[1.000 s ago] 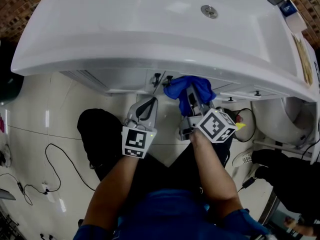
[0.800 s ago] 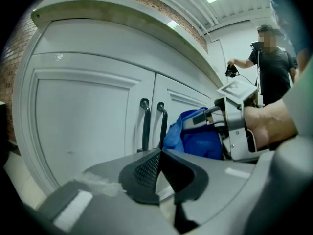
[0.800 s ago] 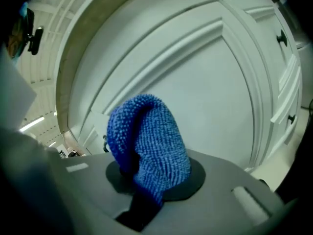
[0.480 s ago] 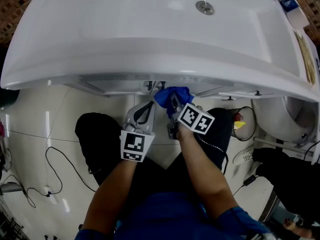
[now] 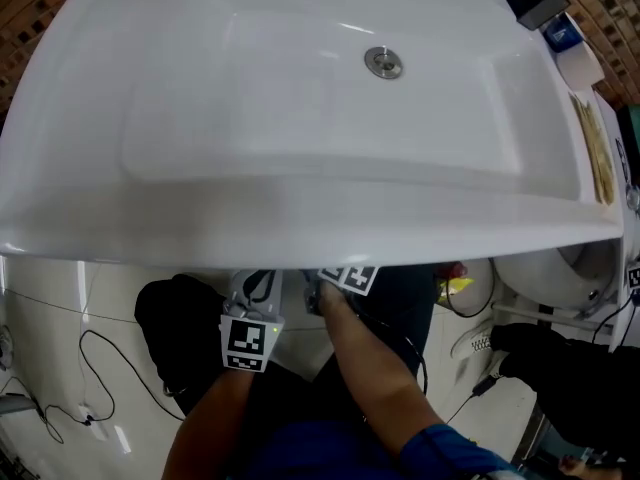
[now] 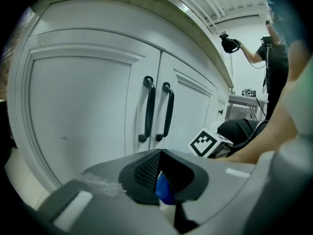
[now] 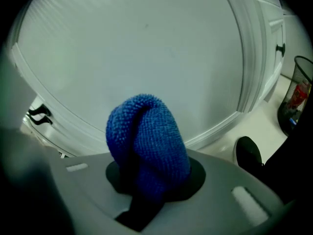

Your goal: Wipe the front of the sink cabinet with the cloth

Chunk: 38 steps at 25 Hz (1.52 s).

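Observation:
My right gripper (image 7: 146, 182) is shut on a bunched blue cloth (image 7: 146, 143), held close to a white panelled door (image 7: 146, 53) of the sink cabinet. In the head view the cloth and both sets of fingertips are hidden under the sink's front rim (image 5: 300, 238); only the right gripper's marker cube (image 5: 348, 276) and the left gripper (image 5: 250, 318) show. The left gripper (image 6: 161, 177) is shut, with a small blue spot between its pads. It faces the two doors with black handles (image 6: 157, 110). The right gripper's cube (image 6: 208, 142) sits to its right.
The wide white sink basin with its drain (image 5: 383, 62) overhangs the cabinet. A black mesh bin (image 7: 297, 99) stands on the floor to the right, and a dark shoe (image 7: 247, 152) is nearer. Cables (image 5: 100, 368) lie at the left. A person (image 6: 266, 38) stands beyond.
The head view has tipped forward, so the sink rim now hides the cabinet front, the cloth and the fingertips. The right gripper with the cloth has shifted left, closer to the left gripper.

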### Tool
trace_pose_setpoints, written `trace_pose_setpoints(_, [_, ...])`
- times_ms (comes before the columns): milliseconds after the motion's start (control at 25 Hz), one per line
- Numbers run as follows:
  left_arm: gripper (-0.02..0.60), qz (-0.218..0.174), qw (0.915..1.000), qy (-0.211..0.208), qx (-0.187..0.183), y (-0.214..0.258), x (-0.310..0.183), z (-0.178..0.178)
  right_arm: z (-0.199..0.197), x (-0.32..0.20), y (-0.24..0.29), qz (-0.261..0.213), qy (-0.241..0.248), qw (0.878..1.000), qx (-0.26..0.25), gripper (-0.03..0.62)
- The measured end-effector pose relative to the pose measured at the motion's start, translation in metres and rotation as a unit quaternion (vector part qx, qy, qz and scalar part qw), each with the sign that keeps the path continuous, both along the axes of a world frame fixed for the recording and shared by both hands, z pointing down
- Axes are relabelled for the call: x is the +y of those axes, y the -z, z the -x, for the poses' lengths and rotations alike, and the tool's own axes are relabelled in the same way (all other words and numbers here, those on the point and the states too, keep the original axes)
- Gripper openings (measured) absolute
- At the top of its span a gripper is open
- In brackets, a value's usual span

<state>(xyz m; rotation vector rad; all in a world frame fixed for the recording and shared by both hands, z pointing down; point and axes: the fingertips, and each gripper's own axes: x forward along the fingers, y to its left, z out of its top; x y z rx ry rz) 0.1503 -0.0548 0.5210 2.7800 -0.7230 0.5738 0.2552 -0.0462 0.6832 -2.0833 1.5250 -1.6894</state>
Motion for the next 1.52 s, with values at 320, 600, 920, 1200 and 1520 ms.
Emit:
trace_pose_setpoints(320, [0.002,0.001,1.0,0.001,0.001,0.003,-0.006,-0.002,0.003,0.01,-0.022,0.048,0.014,0.999,-0.003,0.072])
trace_pose_setpoints(600, [0.002,-0.018,0.9997,-0.014,0.003,0.01,0.003,-0.014,-0.006,0.019,0.017,-0.002,0.024,1.0,0.017,0.072])
trace_pose_setpoints(920, [0.002,-0.057,0.9968,-0.053,0.018,0.027,0.033,-0.044,-0.001,0.032,0.189,-0.218,0.062,0.972,0.067,0.072])
trace_pose_setpoints(1200, [0.002,-0.074,0.9959,-0.044,0.027,0.036,0.038,-0.051,-0.024,0.034,0.323,-0.37,0.036,0.922,0.105,0.072])
trace_pose_setpoints(1520, [0.002,-0.066,0.9964,-0.051,0.012,0.027,0.04,-0.06,-0.043,0.025,0.293,-0.342,0.017,0.936,0.084,0.072])
